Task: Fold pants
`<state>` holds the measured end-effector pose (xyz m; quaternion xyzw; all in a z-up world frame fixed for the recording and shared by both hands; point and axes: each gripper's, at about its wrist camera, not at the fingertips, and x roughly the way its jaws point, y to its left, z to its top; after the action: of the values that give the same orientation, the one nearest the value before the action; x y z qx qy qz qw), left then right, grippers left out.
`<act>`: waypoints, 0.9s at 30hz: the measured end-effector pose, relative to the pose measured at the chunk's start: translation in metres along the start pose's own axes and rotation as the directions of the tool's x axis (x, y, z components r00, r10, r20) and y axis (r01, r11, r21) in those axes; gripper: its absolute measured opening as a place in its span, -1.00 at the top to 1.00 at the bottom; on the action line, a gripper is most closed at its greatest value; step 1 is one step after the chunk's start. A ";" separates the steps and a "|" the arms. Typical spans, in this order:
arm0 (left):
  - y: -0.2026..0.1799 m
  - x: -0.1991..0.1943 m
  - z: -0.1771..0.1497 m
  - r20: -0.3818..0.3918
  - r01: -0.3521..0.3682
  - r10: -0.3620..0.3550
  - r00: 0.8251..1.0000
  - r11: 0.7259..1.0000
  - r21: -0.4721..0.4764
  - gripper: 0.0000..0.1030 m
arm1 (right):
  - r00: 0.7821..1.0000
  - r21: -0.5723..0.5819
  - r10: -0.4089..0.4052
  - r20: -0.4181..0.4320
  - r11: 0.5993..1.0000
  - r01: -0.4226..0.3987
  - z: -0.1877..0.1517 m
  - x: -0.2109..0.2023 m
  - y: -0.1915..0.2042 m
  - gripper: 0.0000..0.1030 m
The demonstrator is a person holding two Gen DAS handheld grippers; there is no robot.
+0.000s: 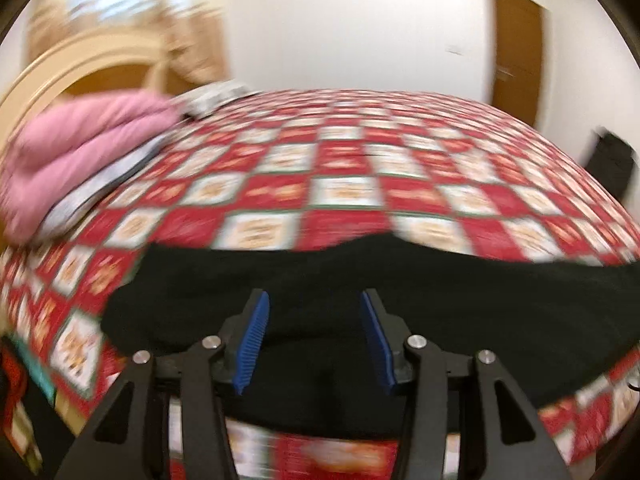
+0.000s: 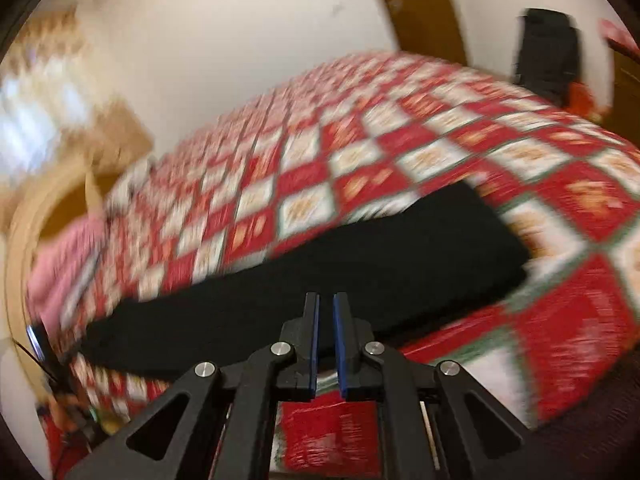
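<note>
Black pants (image 1: 360, 308) lie flat as a long band across the near edge of a bed with a red and white checked cover (image 1: 340, 168). My left gripper (image 1: 314, 300) is open, its blue pads spread above the pants and holding nothing. In the right wrist view the pants (image 2: 360, 260) run from lower left to upper right on the cover (image 2: 320, 160). My right gripper (image 2: 326, 300) has its pads nearly together with a narrow gap, just above the pants' near edge; nothing is between them. Both views are blurred by motion.
A pink folded quilt (image 1: 80, 152) and a pillow lie at the bed's left end by a cream headboard (image 1: 72, 64). A white wall and a wooden door (image 1: 516, 48) stand behind. A black object (image 2: 548, 52) stands past the far corner.
</note>
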<state>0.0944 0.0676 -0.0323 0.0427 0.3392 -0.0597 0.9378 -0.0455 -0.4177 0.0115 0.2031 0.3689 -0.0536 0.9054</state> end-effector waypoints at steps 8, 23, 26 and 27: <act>-0.098 -0.021 -0.029 -0.081 0.348 -0.340 0.937 0.926 0.148 -0.18 | 0.946 0.108 0.300 -0.125 0.952 -0.287 -0.045 0.037 0.012 -0.18; -0.133 -0.009 -0.057 -0.148 0.416 -0.396 0.906 0.898 0.145 -0.23 | 0.896 0.377 0.436 -0.080 0.845 -0.378 -0.048 0.089 0.006 -0.05; -0.133 -0.013 -0.059 -0.144 0.411 -0.390 0.909 0.896 0.168 -0.23 | 0.921 0.382 0.371 -0.122 0.874 -0.301 -0.044 0.100 0.015 -0.05; -0.131 -0.014 -0.059 -0.145 0.413 -0.393 0.908 0.896 0.165 -0.23 | 0.924 0.381 0.362 -0.121 0.877 -0.293 -0.044 0.102 0.019 -0.05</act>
<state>0.0276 -0.0539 -0.0735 0.0646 0.3836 -0.2828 0.8768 0.0045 -0.3773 -0.0809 0.4273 0.3972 0.0547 0.8104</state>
